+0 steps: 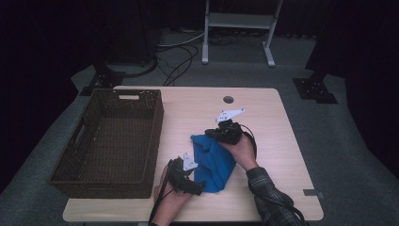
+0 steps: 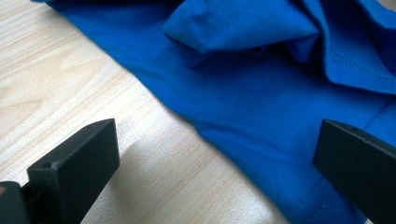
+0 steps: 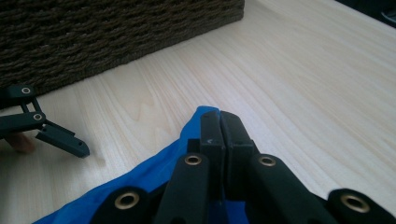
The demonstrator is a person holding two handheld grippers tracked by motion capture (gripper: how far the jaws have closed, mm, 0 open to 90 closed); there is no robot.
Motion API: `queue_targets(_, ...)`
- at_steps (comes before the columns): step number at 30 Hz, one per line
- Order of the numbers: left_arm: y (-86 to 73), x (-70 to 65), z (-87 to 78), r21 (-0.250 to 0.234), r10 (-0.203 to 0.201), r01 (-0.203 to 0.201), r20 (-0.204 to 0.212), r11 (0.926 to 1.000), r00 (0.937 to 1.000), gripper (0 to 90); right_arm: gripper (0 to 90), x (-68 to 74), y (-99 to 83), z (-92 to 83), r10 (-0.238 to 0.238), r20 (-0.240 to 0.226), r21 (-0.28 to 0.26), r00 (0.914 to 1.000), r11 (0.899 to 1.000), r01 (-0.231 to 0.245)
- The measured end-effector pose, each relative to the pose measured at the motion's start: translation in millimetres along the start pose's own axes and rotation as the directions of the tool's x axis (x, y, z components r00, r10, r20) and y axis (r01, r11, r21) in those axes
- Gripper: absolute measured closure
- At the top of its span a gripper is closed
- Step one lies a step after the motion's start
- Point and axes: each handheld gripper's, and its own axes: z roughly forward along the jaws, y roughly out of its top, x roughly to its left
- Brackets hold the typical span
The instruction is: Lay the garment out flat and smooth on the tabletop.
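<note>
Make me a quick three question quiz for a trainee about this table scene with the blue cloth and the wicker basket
1. True or false: the right gripper is shut on a corner of the blue cloth.
2. What lies inside the wicker basket? A) the cloth B) a gripper C) nothing visible
3. How do the left gripper's jaws stand?

Key
1. True.
2. C.
3. Open, on either side of the cloth's edge on the wooden table.
</note>
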Motion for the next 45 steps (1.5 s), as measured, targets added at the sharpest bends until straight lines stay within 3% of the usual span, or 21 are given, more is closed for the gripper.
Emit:
queue_targets(20,0.0,0.1,0.1,-0.001,0.0,0.0,-0.001,1.0,1.0,0.3,88.7,-2.5,-0.5,-41.9,-0.01,0.056,-0.065,0.9984,0.998,0.014)
queue_targets(45,-0.1,0.1,0.1,-0.002,-0.002,0.002,-0.004,1.0,1.0,0.3,88.7,-11.5,-47.9,-93.4,0.058,0.123,-0.097,0.9907,0.994,-0.046)
